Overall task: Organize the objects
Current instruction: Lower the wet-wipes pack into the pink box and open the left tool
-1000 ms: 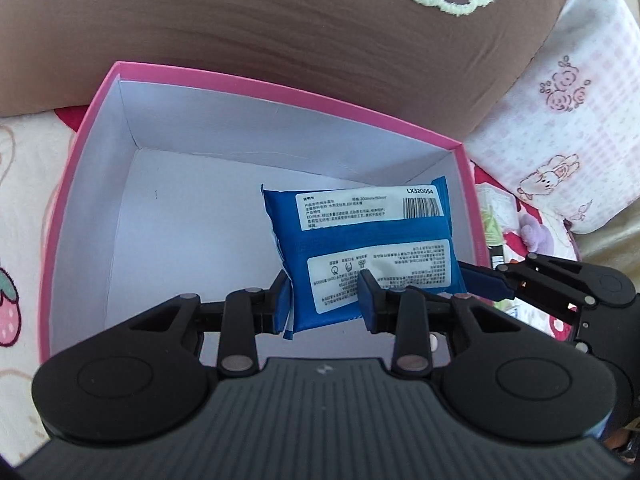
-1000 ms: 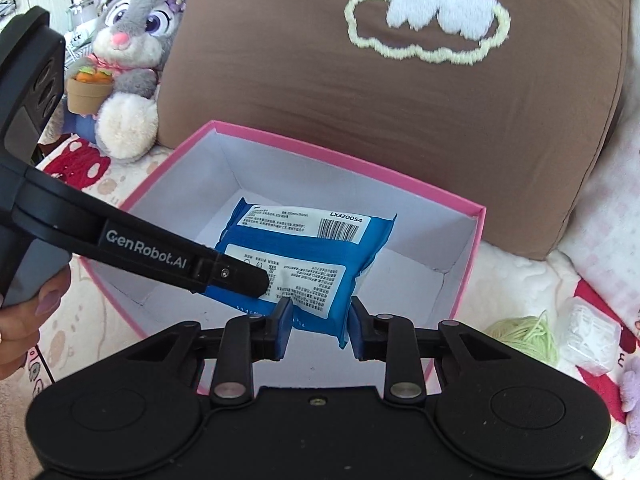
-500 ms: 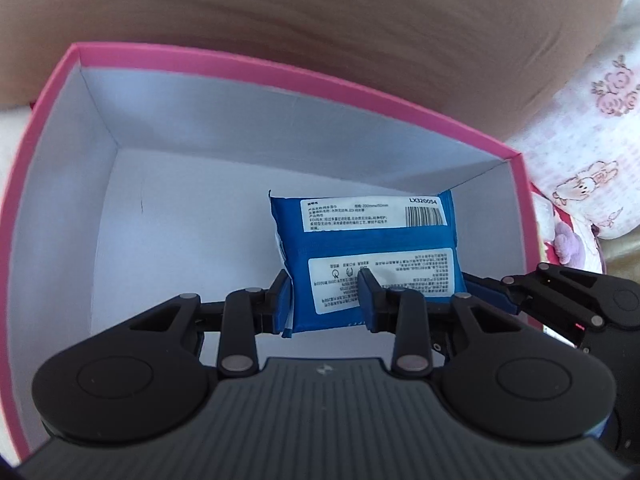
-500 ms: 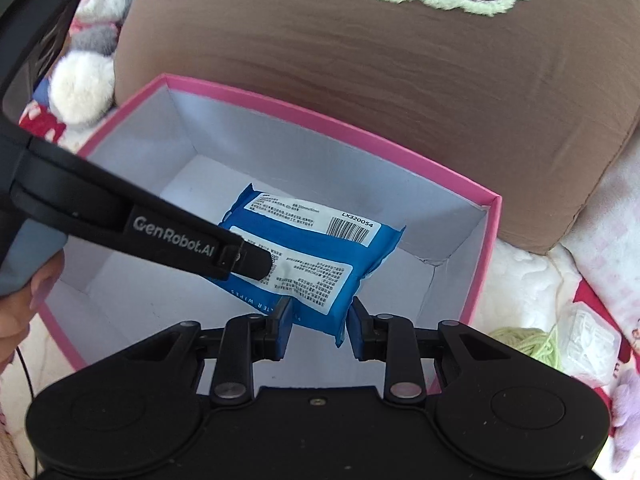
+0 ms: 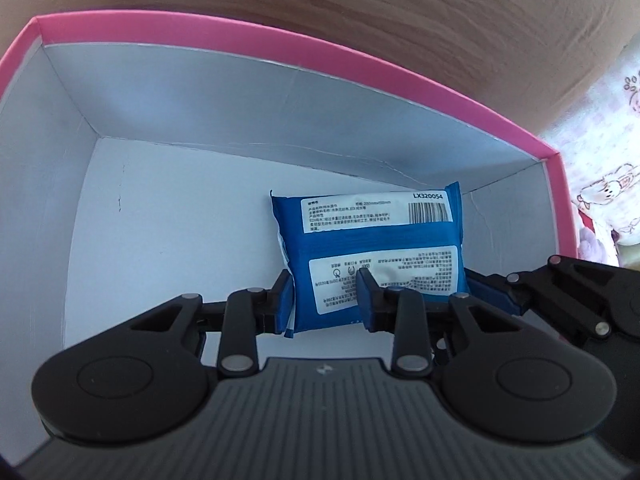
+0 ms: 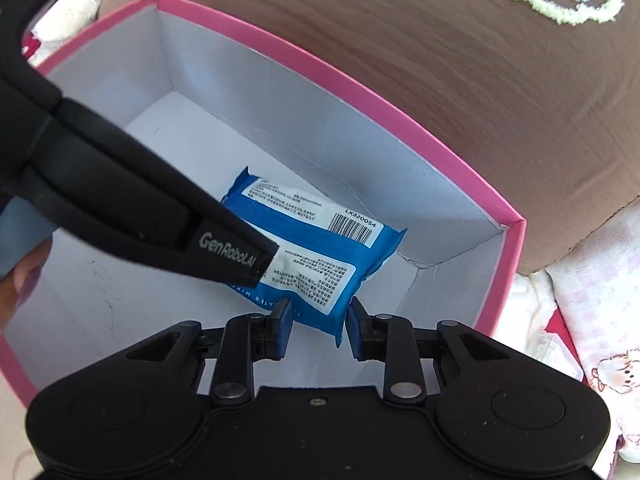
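You have the blue wipes pack (image 5: 374, 258) low inside the pink box (image 5: 280, 46), mid-frame, both grippers' fingers clamped on it: left gripper (image 5: 325, 302), right gripper (image 6: 318, 326). Release remains. Since a second ago, the box fills more of both views; the pack sits deeper.
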`<state>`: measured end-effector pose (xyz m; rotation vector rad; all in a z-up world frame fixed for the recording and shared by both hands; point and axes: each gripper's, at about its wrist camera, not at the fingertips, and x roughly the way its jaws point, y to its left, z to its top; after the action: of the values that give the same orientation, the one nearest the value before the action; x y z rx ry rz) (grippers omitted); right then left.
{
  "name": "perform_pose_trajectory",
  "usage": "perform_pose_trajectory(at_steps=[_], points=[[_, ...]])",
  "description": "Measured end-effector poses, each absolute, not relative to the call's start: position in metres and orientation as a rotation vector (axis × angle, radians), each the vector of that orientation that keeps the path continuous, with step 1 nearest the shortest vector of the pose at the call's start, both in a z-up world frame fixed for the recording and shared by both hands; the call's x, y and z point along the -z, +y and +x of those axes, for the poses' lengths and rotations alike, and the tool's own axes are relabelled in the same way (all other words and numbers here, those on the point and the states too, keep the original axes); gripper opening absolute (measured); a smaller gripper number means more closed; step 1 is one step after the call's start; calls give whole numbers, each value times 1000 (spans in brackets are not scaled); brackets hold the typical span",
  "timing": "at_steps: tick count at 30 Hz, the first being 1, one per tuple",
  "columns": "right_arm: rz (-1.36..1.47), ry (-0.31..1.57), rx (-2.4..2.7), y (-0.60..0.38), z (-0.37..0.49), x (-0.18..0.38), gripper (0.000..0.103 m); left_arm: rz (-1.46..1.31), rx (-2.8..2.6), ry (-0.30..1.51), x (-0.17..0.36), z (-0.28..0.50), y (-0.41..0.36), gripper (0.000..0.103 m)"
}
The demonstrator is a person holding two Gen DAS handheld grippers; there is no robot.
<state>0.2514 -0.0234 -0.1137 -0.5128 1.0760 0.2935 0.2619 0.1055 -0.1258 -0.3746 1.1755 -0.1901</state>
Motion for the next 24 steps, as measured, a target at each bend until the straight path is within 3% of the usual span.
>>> perform_pose_trajectory(at_steps=[11, 24], points=[[-457, 1033, -408, -41, 233, 93, 30, -327, 89, 1219, 126, 264, 89, 30], [-373, 978, -409, -54, 218, 87, 30, -219, 228, 1132, 114, 261, 50, 26]])
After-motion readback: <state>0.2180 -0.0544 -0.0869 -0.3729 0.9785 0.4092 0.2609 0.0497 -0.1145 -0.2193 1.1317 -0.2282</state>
